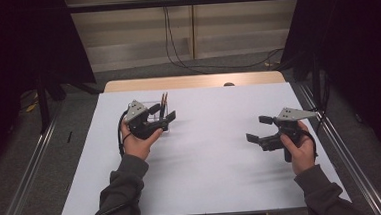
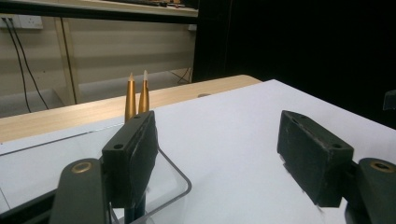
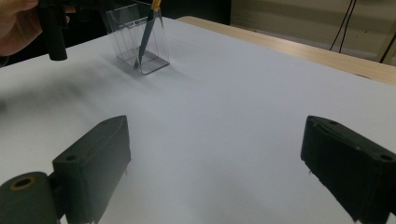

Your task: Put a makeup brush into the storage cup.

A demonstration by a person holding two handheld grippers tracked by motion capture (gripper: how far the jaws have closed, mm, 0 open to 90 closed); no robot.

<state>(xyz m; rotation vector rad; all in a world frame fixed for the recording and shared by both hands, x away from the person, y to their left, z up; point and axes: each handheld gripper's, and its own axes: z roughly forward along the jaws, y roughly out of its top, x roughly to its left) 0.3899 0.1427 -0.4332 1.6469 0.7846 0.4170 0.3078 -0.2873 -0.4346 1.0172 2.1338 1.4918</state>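
Observation:
A clear plastic holder [image 1: 155, 123] stands on the white table top at the far left, with two gold-tipped pens [image 1: 164, 100] upright in it. My left gripper [image 1: 163, 112] hovers right over the holder, open, nothing between its pads. In the left gripper view the pens [image 2: 137, 95] rise just behind one jaw, which hangs over the holder's rim [image 2: 180, 179]. My right gripper [image 1: 256, 128] is open and bare, well off to the right above the table. The right gripper view shows the holder [image 3: 140, 39] far off, a pen [image 3: 148, 32] leaning in it.
A white sheet [image 1: 206, 156] covers the table, with a strip of bare wood [image 1: 192, 81] along the far edge. Metal rails [image 1: 22, 178] run along both sides on the floor. Cables [image 1: 216, 66] lie beyond the table. Dark curtains hang left and right.

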